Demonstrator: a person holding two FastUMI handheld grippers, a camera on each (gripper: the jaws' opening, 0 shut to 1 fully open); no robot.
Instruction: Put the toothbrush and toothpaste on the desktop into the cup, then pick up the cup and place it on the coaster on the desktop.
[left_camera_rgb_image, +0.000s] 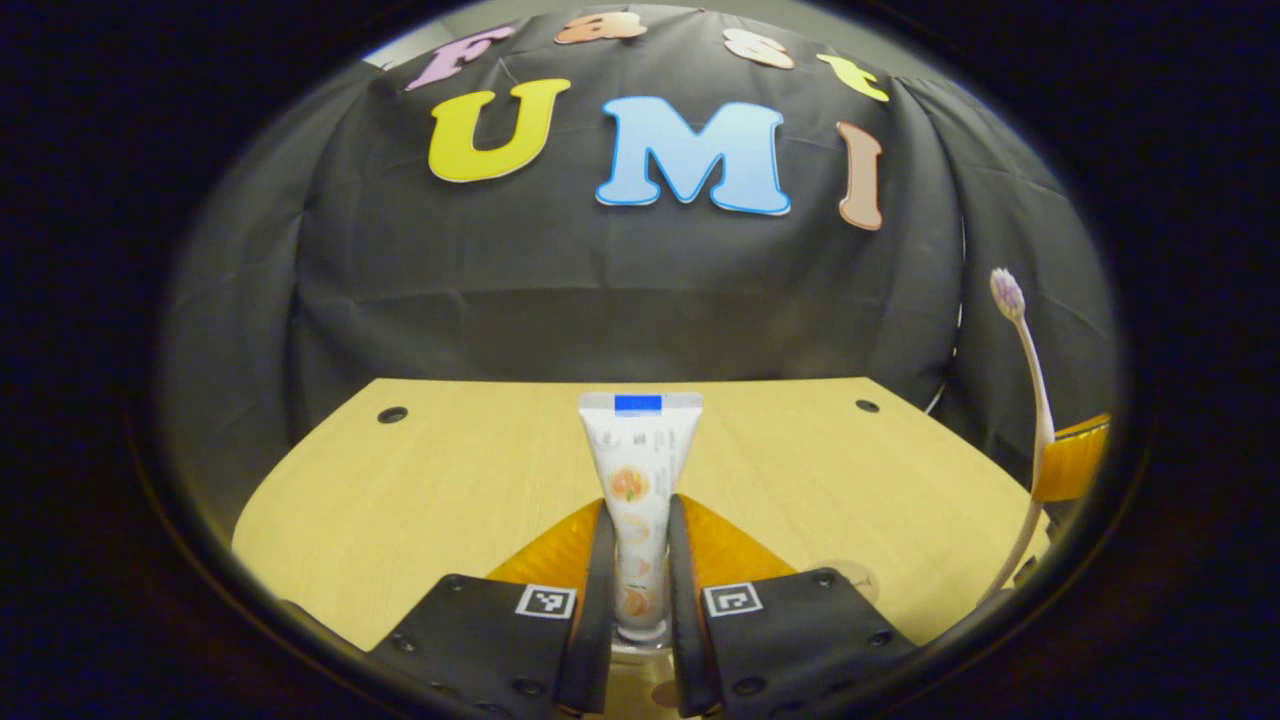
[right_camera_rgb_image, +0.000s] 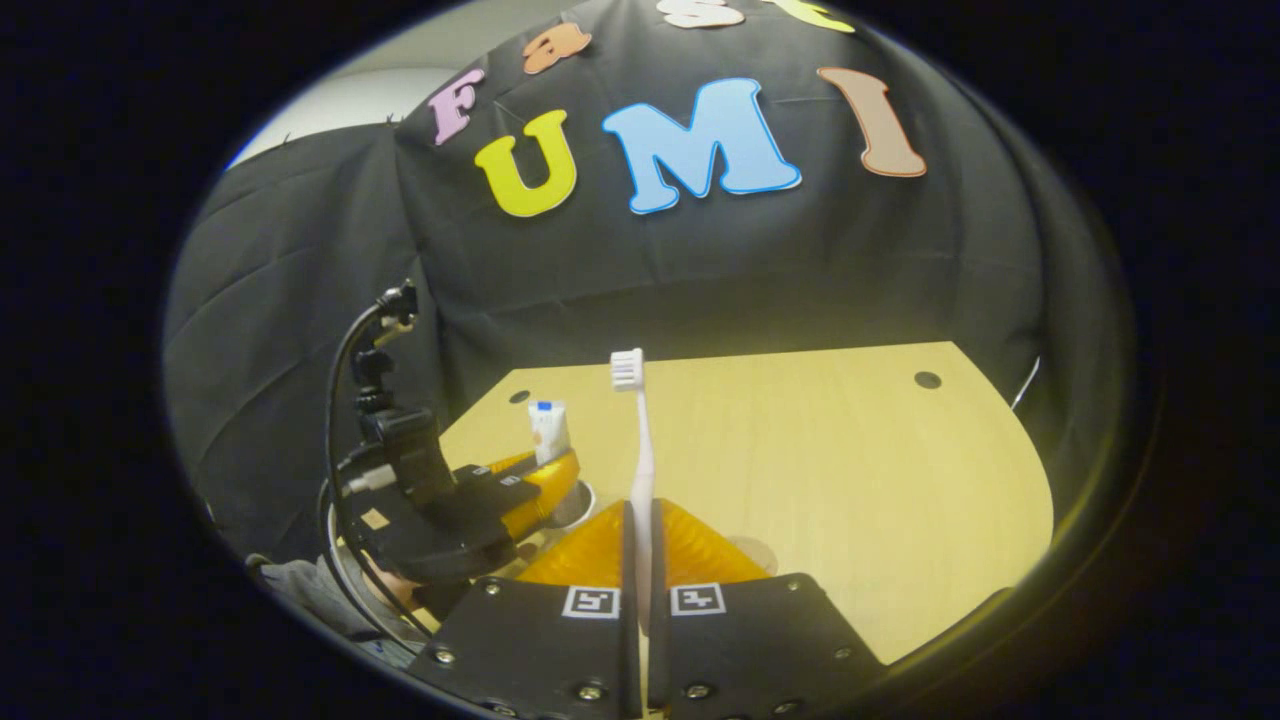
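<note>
Left fingers (left_camera_rgb_image: 596, 590) clamp the upright toothpaste (left_camera_rgb_image: 638, 480); right fingers (right_camera_rgb_image: 628, 570) pinch the upright toothbrush (right_camera_rgb_image: 640, 450) nearly closed.

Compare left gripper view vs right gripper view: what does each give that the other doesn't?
Left gripper view gives the left gripper clamping the toothpaste close up. Right gripper view gives a cable and a sleeve behind that gripper, plus the right gripper clamping the toothbrush. Shared: toothpaste, toothbrush, desktop.
</note>
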